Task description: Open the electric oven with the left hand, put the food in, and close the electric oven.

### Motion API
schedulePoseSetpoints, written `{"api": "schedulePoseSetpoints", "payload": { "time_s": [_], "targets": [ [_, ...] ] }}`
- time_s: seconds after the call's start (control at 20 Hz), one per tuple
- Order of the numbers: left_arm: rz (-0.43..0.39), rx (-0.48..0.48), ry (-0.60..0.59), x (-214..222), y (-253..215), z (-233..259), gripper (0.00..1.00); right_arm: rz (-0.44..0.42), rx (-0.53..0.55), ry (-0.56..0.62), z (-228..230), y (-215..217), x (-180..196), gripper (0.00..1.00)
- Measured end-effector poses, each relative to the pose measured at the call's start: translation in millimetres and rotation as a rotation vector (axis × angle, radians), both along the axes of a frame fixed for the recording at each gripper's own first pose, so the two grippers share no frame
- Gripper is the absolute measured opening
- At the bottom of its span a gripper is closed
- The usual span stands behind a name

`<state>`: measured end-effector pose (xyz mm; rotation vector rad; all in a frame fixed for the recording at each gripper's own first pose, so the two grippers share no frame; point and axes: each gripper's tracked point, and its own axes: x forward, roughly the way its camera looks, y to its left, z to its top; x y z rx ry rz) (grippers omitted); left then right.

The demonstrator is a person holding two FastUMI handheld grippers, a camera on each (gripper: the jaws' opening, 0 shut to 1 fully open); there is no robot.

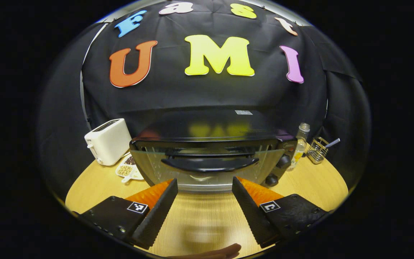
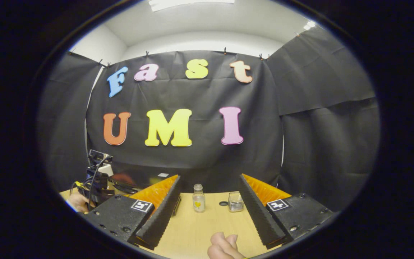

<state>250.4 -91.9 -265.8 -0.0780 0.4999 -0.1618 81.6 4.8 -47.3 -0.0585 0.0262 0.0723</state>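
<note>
Wooden table [image 1: 199, 219], closed oven [image 1: 210, 158] ahead, left claw [image 1: 205, 184] released, right claw [image 2: 210, 180] released

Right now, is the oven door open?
No, the oven door is shut, its handle upright in front of the open left tongs.

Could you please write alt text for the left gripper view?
The open left tongs face a closed black electric oven and its door handle on a wooden table. A white toaster stands to its left, a glass bottle and wire holder to its right.
</note>
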Motion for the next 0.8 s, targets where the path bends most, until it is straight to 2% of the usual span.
{"api": "schedulePoseSetpoints", "payload": {
  "time_s": [0.2,0.4,0.6,0.8],
  "targets": [
    [0.049,-0.027,0.009,-14.3,15.3,5.3,0.97,0.032,-0.008,-0.009,-0.4,10.5,-27.5,0.96],
    [0.051,-0.028,-0.082,-51.2,28.0,37.1,0.97,0.041,-0.013,-0.018,-6.4,13.5,-54.8,0.96],
    [0.059,-0.022,-0.181,-110.8,31.1,81.0,0.97,0.040,0.020,-0.009,-16.7,12.1,-92.6,0.96],
    [0.077,0.037,-0.245,-186.3,40.2,128.4,0.96,0.010,0.026,-0.035,-13.5,-2.2,-124.8,1.00]
  ]
}}
